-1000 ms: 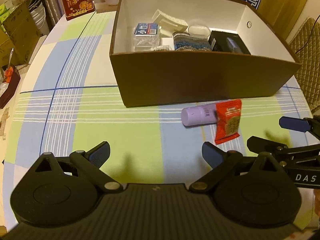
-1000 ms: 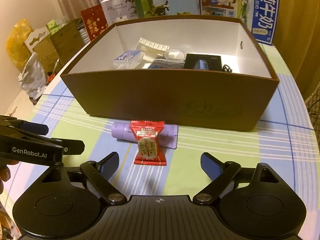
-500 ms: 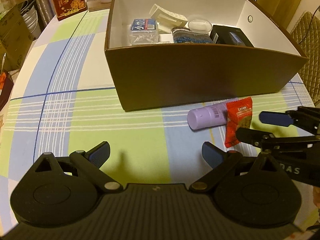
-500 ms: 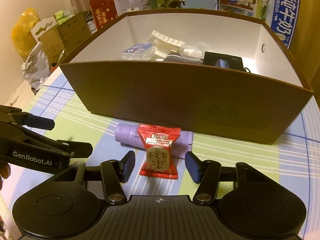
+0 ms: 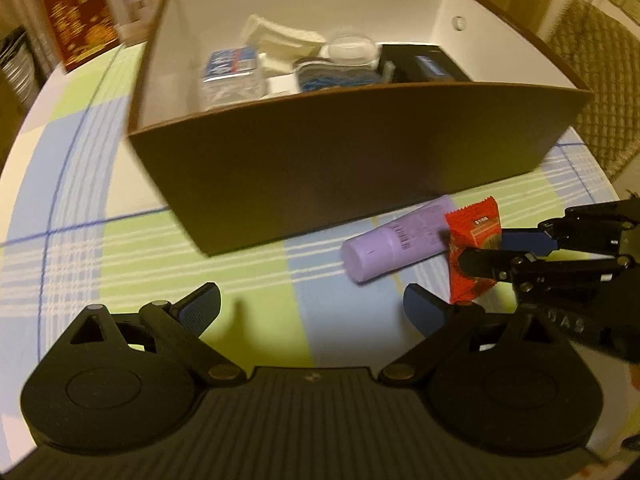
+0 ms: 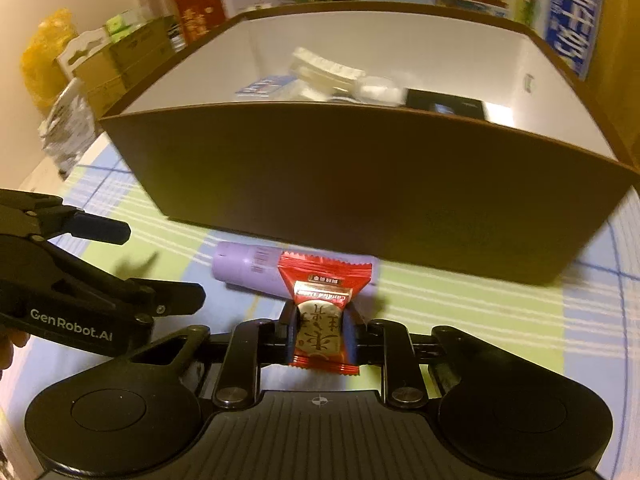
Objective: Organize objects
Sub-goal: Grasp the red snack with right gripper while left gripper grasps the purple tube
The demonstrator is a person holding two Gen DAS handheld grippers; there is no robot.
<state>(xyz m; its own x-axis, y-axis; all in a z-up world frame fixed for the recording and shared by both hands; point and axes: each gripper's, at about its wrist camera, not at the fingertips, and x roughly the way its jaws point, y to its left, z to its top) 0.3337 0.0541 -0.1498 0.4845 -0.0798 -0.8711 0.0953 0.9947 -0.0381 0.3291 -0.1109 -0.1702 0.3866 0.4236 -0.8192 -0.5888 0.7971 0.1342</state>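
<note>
Right gripper: jaws clenched on a small red foil candy packet, pads pressing both sides of its middle. The packet stands upright between them; from the left wrist view its lower edge sits at or just above the checked green, blue and white tabletop, which one cannot be told.

Left gripper: jaws spread wide, grasping nothing, hovering over bare tabletop to the left of the packet.

Just behind the packet: a lilac plastic tube lying on its side, cap end pointing left, touching or nearly touching the packet.

Beyond the tube: a large brown cardboard box with a white interior, open at the top, near wall close to the tube. Inside, toward the back: a blue-labelled clear pack, a white ridged piece, a clear round lid, a black box.

Behind the brown box: a red printed carton, blurred.
</note>
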